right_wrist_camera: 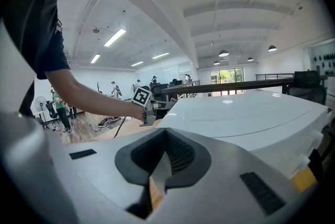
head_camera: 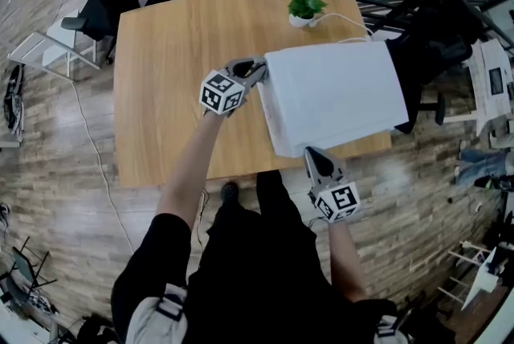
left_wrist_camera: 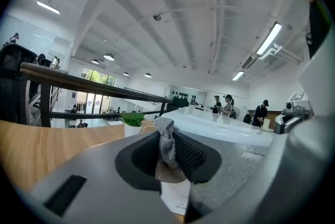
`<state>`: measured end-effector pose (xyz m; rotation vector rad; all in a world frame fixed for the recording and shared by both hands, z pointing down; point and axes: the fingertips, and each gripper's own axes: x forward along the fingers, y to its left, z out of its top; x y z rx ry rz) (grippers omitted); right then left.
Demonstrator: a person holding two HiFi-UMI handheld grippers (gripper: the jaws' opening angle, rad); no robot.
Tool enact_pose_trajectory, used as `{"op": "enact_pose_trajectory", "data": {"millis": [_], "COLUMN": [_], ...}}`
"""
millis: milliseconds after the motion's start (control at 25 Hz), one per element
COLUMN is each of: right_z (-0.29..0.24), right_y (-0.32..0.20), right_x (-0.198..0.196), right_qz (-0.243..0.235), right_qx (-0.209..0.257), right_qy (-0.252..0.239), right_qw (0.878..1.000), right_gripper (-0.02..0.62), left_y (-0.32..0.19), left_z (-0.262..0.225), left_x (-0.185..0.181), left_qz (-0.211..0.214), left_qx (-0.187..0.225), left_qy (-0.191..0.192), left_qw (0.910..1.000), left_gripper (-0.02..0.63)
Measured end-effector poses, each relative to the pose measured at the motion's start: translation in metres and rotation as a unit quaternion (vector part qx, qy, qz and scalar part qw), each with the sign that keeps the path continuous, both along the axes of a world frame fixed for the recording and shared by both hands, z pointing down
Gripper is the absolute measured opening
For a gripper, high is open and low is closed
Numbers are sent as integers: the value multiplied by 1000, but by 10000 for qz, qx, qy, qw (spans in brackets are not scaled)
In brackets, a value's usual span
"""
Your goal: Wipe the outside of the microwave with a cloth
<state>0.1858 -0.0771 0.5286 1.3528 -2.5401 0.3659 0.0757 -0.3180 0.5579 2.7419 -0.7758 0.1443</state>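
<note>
Microwave [head_camera: 337, 93]: white box on the right part of a wooden table [head_camera: 173, 85], lying directly ahead and to the right of the left gripper [head_camera: 257, 71], and just beyond the tips of the right gripper [head_camera: 310, 151]. Cloth [left_wrist_camera: 166, 145]: grey knit, bunched and pinched between the left jaws, with a tuft standing up above them and a fold hanging below. Left jaws clenched on this cloth, tips brought to the microwave's far left upper corner; contact between cloth and casing not certain from any view. Right jaws pressed together with nothing between them, only a thin slit showing casing and table wood behind, and tips close to the near corner without a visible hold on it. Potted plant [head_camera: 305, 6] farther out, past the left gripper's tips and well apart from both. Step in hand, by judgement: start of a wiping pass, with the cloth presented at a corner and the broad white top unswept ahead of it. Next move, by judgement: press the cloth flat to the casing and draw it across the top and down the sides, keeping the clamp firm so that the cloth does not slip; steady the microwave from the near corner if it shifts.
</note>
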Motion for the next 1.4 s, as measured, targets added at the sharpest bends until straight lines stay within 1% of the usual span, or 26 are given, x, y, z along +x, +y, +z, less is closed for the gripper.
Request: {"op": "enact_pose_trajectory", "data": {"millis": [120, 240, 440, 680, 960, 1120, 1280, 1400], "right_z": [0, 0, -1, 0, 0, 1, 1, 1], "right_y": [-1, -1, -3, -5, -2, -3, -2, -4], "right_x": [1, 1, 1, 0, 3, 1, 0, -1], "right_qz": [20, 27, 44, 51, 12, -4, 2, -18], "right_qx": [-24, -59, -89, -184, -227, -221, -229, -225], "right_qy": [13, 18, 24, -54, -36, -27, -15, -52], "right_qw": [10000, 10000, 9999, 9998, 9997, 9998, 9997, 9997], "right_gripper": [-2, -3, -2, -3, -3, -3, -3, -3], "left_y": [-7, -9, -12, -13, -17, -15, -11, -11], "left_z": [5, 8, 11, 19, 29, 31, 35, 37], "left_x": [-1, -2, -3, -5, -2, -4, -5, -6], "left_qz": [-73, -116, -132, -161, -180, -272, -396, -569], "left_qx": [-94, -125, -126, -218, -237, -145, -167, -231], "left_qy": [95, 92, 205, 300, 140, 127, 269, 471], "left_qw": [9999, 9998, 9996, 9992, 9995, 9994, 9987, 9970], "left_gripper": [65, 65, 65, 66, 66, 66, 64, 64]}}
